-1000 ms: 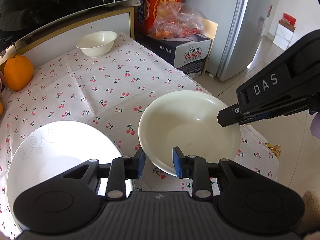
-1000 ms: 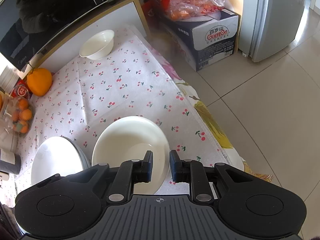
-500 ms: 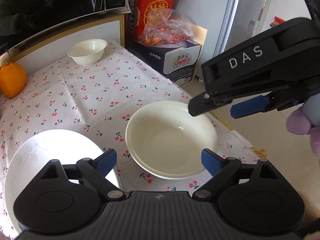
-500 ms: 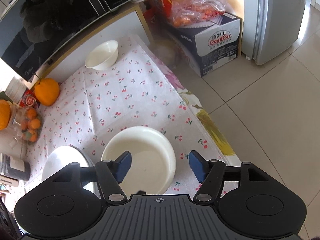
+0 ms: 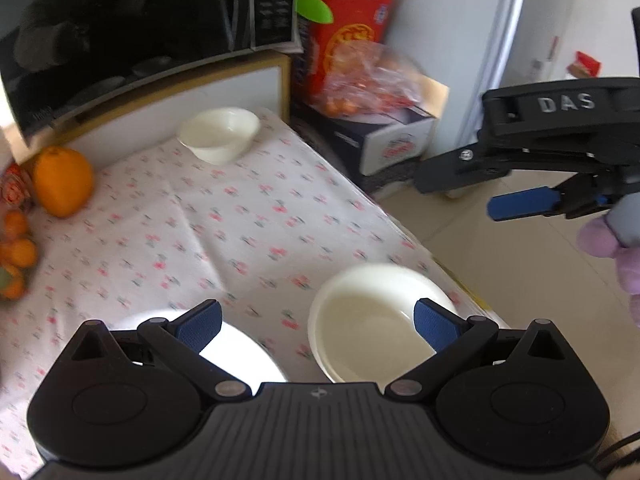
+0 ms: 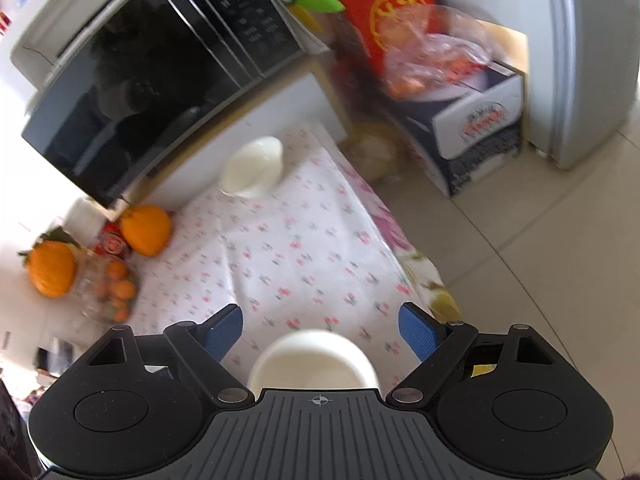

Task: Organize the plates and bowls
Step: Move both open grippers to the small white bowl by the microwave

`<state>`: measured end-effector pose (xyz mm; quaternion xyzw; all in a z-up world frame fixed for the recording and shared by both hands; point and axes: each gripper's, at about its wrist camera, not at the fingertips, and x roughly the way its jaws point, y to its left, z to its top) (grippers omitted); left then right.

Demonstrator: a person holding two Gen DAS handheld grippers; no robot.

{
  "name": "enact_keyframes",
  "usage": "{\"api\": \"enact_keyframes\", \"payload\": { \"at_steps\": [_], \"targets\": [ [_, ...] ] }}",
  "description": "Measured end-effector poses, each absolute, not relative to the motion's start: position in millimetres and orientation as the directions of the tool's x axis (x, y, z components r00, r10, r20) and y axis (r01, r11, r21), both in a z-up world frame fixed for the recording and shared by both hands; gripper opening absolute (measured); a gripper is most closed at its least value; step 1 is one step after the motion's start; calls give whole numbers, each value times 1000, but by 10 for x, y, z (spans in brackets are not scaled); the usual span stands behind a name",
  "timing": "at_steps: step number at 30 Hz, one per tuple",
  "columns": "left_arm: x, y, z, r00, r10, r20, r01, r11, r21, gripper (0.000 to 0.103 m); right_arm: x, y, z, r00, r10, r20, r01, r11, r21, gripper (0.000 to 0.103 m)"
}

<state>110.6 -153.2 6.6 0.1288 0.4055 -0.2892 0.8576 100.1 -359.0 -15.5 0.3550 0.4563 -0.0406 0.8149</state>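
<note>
A large cream bowl (image 5: 372, 320) rests on the cherry-print tablecloth (image 5: 240, 220) near its right edge; it also shows in the right wrist view (image 6: 316, 360). A white plate (image 5: 240, 352) lies left of it, partly hidden by my left gripper (image 5: 316, 320), which is open and empty above both. A small cream bowl (image 5: 220, 132) sits at the far end of the cloth; it also shows in the right wrist view (image 6: 254, 172). My right gripper (image 6: 320, 326) is open and empty, held above the large bowl; it also shows in the left wrist view (image 5: 480, 188).
A microwave (image 5: 140, 32) stands behind the table. A large orange fruit (image 5: 62, 180) and small oranges (image 5: 16, 248) sit at the left. A cardboard box (image 5: 392, 136) with a bag of fruit, a red carton (image 5: 348, 28) and a fridge (image 6: 580, 60) stand on the floor to the right.
Both grippers went from shut to wide open and let go of the large bowl. Both have since lifted and drawn back, so the bowl and plate sit lower in view.
</note>
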Motion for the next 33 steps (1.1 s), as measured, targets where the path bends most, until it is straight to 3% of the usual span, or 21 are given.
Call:
{"api": "enact_keyframes", "payload": {
  "at_steps": [16, 29, 33],
  "targets": [
    [2014, -1541, 409, 611, -226, -759, 417, 907, 66, 102, 2053, -3746, -207, 623, 419, -660, 277, 671, 688, 89],
    [2945, -1536, 111, 593, -171, -787, 291, 957, 12, 102, 2918, -3827, -948, 600, 599, -531, 222, 513, 829, 89],
    [3209, -1530, -66, 584, -164, -795, 255, 967, -12, 100, 3042, -3909, -1295, 625, 642, -444, 229, 392, 891, 89]
  ]
}}
